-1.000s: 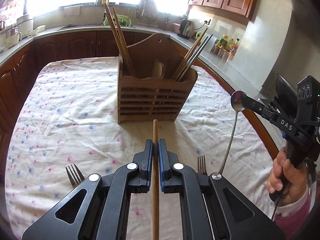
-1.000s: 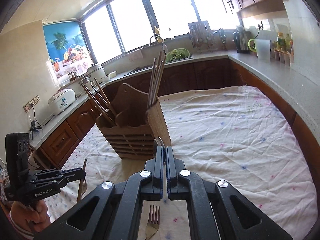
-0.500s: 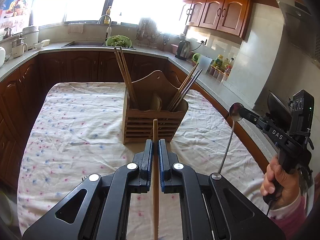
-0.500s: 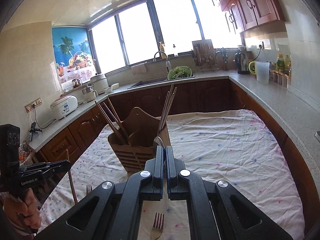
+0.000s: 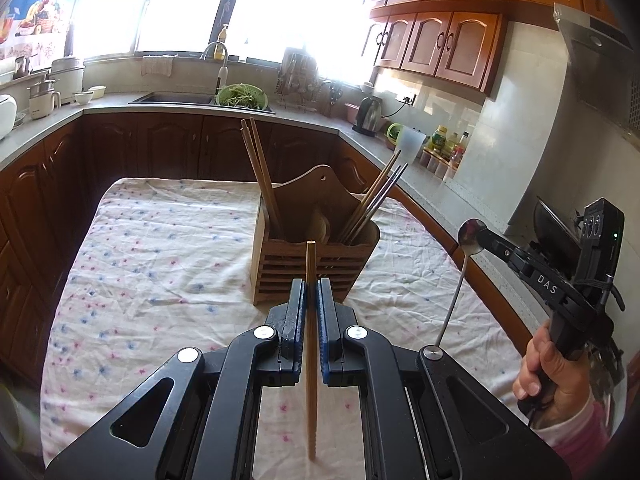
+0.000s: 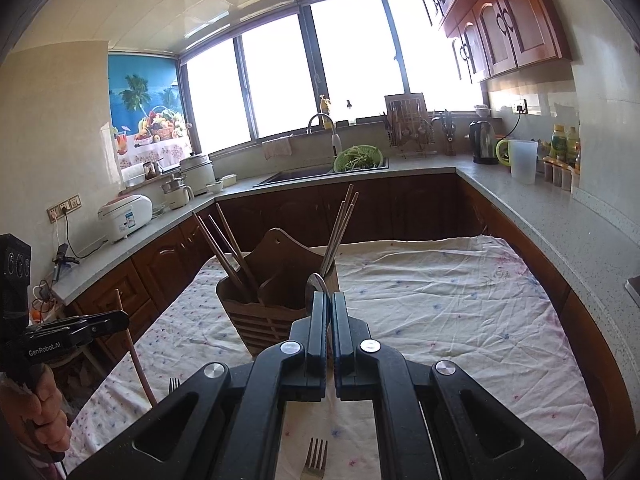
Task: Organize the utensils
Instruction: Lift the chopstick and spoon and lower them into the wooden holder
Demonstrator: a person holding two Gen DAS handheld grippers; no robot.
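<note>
While the left gripper (image 5: 311, 292) clamps a wooden chopstick (image 5: 311, 304) at frame centre, aim its tip over the wooden caddy (image 5: 314, 252) just above. Centred in the right view, the right gripper (image 6: 329, 312) pinches a metal spoon (image 6: 316, 284); lower it into the middle compartment.

One wooden utensil holder (image 5: 316, 264), two chopsticks (image 5: 260, 172) in its left compartment, about four (image 5: 374, 204) in its right, one held chopstick (image 5: 311, 320), one spoon (image 5: 466, 248), two forks (image 6: 314, 458) near.
</note>
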